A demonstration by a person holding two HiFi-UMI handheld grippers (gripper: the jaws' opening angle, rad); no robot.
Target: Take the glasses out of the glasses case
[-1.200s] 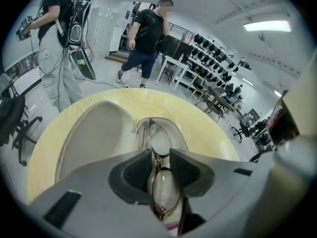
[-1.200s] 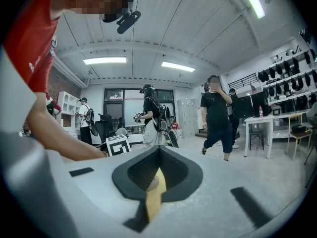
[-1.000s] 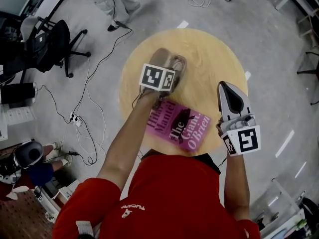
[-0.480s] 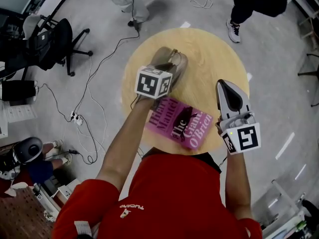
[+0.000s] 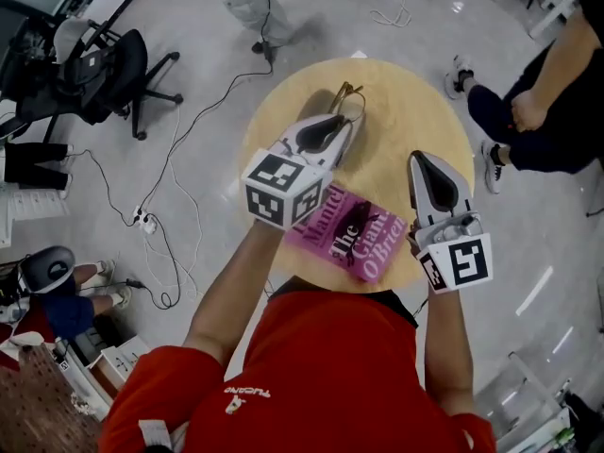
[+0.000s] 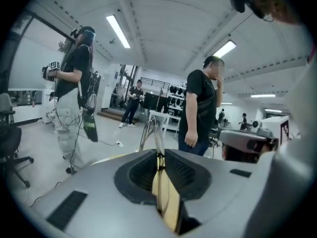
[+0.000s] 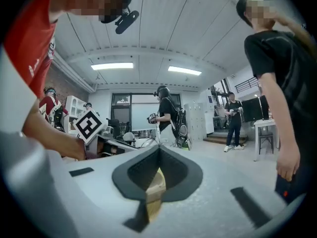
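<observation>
Metal, thin-rimmed glasses [image 5: 347, 95] sit pinched in the left hand-held gripper [image 5: 345, 121].

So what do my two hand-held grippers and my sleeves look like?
The left hand-held gripper and right hand-held gripper are pale grey tapered shells with dark ribbed pads inside. Each carries a white cube of black square markers. You wear a red short-sleeved shirt with white lettering.
</observation>
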